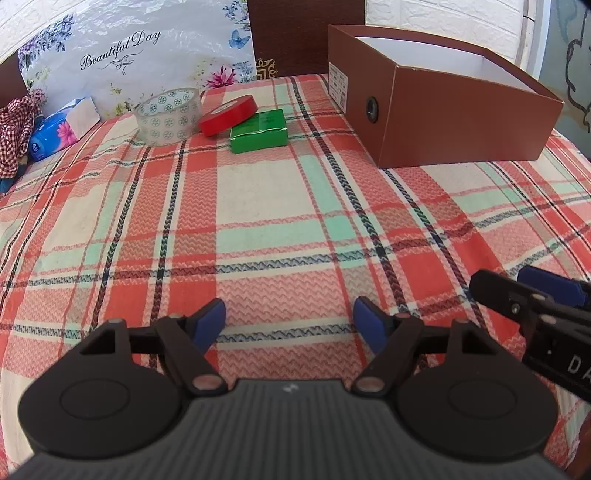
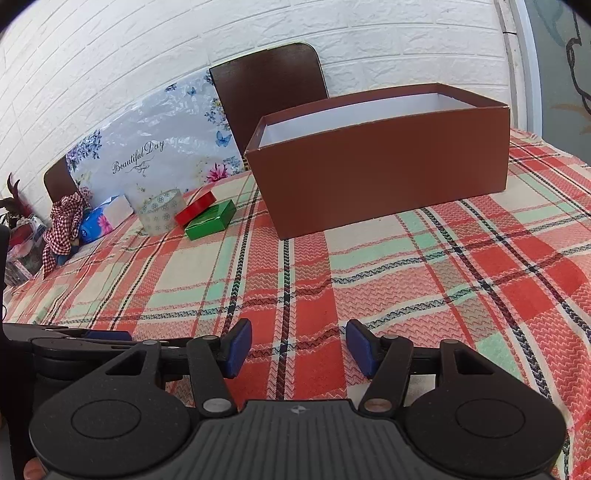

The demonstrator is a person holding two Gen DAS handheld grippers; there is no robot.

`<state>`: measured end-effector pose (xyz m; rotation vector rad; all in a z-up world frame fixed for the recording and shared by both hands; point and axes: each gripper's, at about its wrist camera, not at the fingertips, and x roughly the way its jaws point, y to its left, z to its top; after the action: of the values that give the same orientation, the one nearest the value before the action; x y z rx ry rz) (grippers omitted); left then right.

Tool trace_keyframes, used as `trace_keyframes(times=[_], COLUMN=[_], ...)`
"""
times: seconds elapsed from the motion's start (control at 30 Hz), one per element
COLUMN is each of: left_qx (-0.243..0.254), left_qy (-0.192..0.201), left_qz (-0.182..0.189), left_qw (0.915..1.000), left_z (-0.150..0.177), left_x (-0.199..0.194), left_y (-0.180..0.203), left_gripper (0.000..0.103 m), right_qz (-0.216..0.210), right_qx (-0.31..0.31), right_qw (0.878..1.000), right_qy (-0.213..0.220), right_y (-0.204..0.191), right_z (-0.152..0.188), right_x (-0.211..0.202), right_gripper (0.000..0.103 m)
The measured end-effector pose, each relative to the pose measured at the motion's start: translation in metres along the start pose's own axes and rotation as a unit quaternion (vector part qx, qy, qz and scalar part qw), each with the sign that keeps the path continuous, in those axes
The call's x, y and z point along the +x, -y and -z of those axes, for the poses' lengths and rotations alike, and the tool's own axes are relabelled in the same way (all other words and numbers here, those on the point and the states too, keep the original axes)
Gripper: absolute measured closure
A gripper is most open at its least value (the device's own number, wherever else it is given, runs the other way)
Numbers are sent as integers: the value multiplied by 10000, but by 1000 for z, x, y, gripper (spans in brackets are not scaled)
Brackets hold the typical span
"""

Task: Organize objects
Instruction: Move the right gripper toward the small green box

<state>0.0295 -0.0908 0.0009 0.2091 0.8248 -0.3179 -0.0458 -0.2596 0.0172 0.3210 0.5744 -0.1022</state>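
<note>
At the far side of the plaid tablecloth (image 1: 280, 206) lie a clear patterned tape roll (image 1: 170, 114), a red flat round roll (image 1: 227, 114) leaning on a green box (image 1: 258, 131). An open brown shoebox (image 1: 461, 122) stands to their right, white inside. My left gripper (image 1: 289, 310) hovers over the near cloth, jaws wide apart with nothing between them. The right gripper (image 1: 498, 277) shows at the right edge. In the right wrist view my right gripper (image 2: 299, 328) is open and empty, well short of the shoebox (image 2: 388, 177), the tape roll (image 2: 162, 216), the red roll (image 2: 195, 208) and the green box (image 2: 210, 219).
A blue tissue pack (image 1: 55, 133) and a red checked cloth (image 1: 14, 133) lie at the far left. A floral plastic bag (image 1: 129, 62) leans on the white brick wall, with a dark chair back (image 1: 306, 33) behind the table.
</note>
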Motion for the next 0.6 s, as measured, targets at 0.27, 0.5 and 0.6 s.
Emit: trace_keyframes(times=[0.27, 0.5, 0.6], left_qx=[-164, -371, -512], left_qy=[36, 123, 164], left_qz=[-107, -275, -394], left_qw=[9998, 9989, 9978], left_z=[3, 1, -3], left_x=[-3, 3, 9], left_y=[-23, -56, -76], left_gripper=[25, 25, 25], right_qz=[-38, -175, -242], right_qx=[-337, -776, -1029], right_qw=[9994, 9967, 9941], right_qy=[-34, -189, -236], right_y=[-13, -34, -47], right_z=[3, 3, 2], right_x=[2, 15, 23], right_gripper=[45, 45, 45])
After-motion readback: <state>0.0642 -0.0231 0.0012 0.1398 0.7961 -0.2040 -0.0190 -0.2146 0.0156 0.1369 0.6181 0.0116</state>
